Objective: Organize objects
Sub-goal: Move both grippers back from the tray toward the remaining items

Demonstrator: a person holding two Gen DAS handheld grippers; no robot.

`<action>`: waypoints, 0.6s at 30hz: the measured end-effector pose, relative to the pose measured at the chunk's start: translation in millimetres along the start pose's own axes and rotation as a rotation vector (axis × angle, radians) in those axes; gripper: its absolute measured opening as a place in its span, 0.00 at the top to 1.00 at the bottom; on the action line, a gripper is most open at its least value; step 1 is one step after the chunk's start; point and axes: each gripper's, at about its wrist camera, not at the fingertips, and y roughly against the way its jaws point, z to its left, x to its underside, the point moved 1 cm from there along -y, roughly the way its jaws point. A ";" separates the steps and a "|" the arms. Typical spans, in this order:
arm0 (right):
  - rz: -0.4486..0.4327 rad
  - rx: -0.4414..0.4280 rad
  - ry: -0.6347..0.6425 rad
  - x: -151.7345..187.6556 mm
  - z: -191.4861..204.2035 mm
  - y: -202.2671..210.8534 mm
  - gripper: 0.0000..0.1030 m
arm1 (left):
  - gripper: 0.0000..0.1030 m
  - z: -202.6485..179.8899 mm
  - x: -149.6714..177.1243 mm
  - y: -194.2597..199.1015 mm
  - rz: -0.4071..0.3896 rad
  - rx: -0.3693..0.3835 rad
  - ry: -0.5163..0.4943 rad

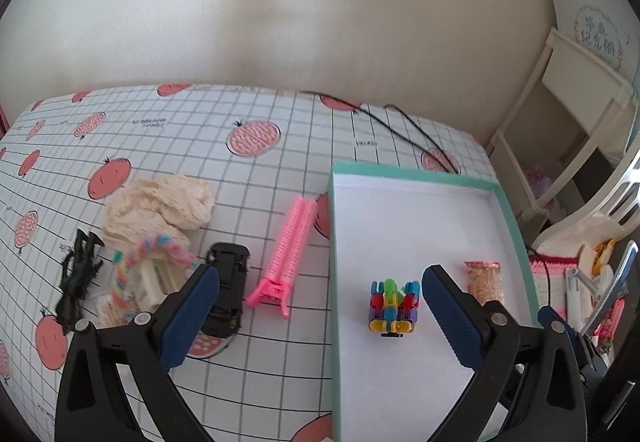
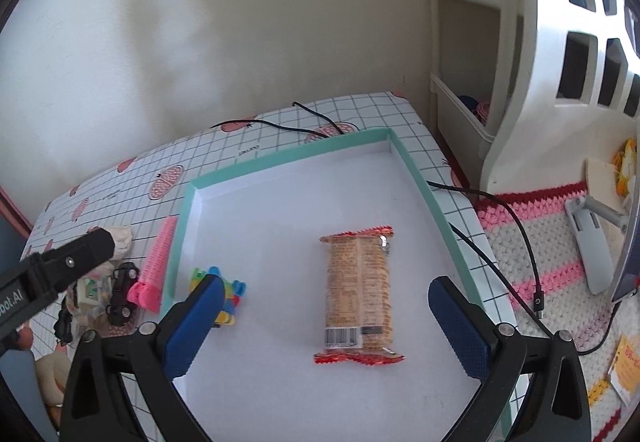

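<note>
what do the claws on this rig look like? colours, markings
Both match: the left claw and right claw have black plastic linkage arms with silver rivets and dark blue ribbed pads. White lettering ending "pot.AI" marks the left one's side. No sleeves visible.

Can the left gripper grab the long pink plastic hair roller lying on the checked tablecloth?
Probably yes. The left gripper is open and holds nothing, and the long pink plastic hair roller lies clear on the cloth between the black toy car and the shallow teal box, with nothing over it.
</note>
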 end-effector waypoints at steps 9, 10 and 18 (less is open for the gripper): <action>-0.025 -0.072 0.043 -1.1 42.9 15.0 0.00 | 0.02 50.5 -16.0 40.0 -0.110 -0.031 0.038; -0.028 -0.085 0.053 -0.6 50.7 16.7 0.00 | 0.02 58.9 -17.8 44.2 -0.118 -0.036 0.045; -0.024 -0.165 0.156 8.8 121.6 18.7 0.00 | 0.02 129.1 -25.7 63.1 -0.125 -0.062 0.140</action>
